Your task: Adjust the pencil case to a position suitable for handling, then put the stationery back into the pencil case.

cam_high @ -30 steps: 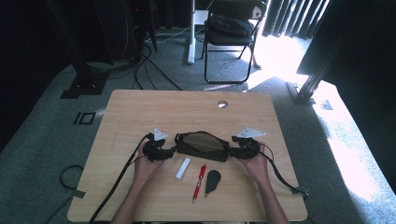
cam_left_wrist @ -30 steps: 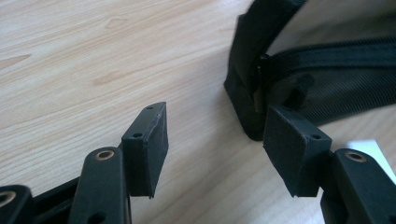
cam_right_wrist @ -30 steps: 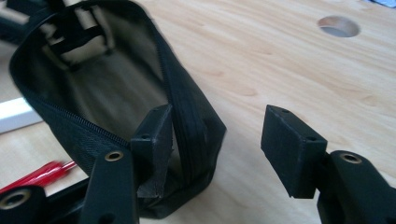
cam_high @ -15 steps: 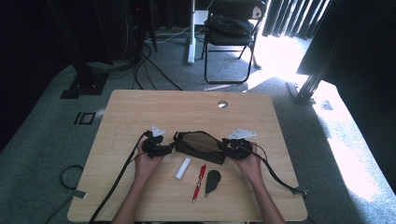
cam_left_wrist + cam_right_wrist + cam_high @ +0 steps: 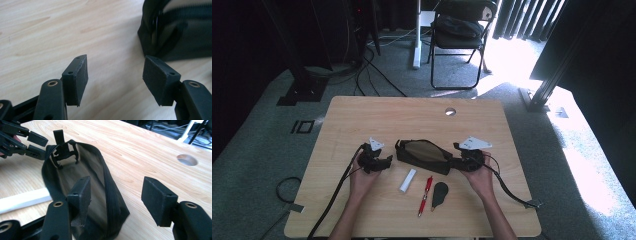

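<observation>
Black fabric pouch is lying lengthwise on the counter between both grippers, its near end sitting between the released jaws of the right gripper, which have just been opening, while the left gripper is also standing released, short of the far end.

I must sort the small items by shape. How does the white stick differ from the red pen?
The white stick is short, thick and pale; the red pen is longer, thinner and red. The stick leans to the right, the pen lies almost straight toward the person. Both lie flat on the table near the pouch.
</observation>
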Demonstrator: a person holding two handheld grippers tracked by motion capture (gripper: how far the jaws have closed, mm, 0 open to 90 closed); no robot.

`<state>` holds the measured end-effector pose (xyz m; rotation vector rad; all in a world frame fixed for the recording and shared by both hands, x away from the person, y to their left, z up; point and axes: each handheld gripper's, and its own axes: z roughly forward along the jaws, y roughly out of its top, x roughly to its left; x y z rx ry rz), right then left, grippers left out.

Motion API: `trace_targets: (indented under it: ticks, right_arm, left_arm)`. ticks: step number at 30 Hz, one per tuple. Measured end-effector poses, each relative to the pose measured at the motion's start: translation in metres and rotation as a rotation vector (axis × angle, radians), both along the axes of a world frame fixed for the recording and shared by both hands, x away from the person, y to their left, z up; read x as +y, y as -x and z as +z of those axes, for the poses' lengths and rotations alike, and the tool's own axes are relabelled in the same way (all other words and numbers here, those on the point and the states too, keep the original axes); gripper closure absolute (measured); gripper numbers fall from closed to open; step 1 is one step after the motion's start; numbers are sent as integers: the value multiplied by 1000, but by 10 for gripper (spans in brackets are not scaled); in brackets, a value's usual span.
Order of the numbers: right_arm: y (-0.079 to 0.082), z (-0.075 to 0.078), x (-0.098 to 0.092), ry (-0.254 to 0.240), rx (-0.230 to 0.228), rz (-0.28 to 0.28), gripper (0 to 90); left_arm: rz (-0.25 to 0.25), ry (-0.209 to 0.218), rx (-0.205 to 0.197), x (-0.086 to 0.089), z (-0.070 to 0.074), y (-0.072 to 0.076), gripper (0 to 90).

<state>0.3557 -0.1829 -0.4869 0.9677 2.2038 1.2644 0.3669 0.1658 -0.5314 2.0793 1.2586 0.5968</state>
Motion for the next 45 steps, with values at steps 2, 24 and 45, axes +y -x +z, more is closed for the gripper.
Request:
trace_targets:
  ticks: [2, 24, 45]
  right_arm:
    - [8, 2, -4, -2, -5, -1, 398]
    - [53, -14, 3, 92, -11, -24, 285]
    - [54, -45, 21, 117, 71, -100, 138]
  left_arm:
    - [-4, -10, 0, 3, -3, 5, 373]
    - [53, 19, 1, 35, -18, 19, 321]
    - [54, 42, -12, 36, -21, 19, 315]
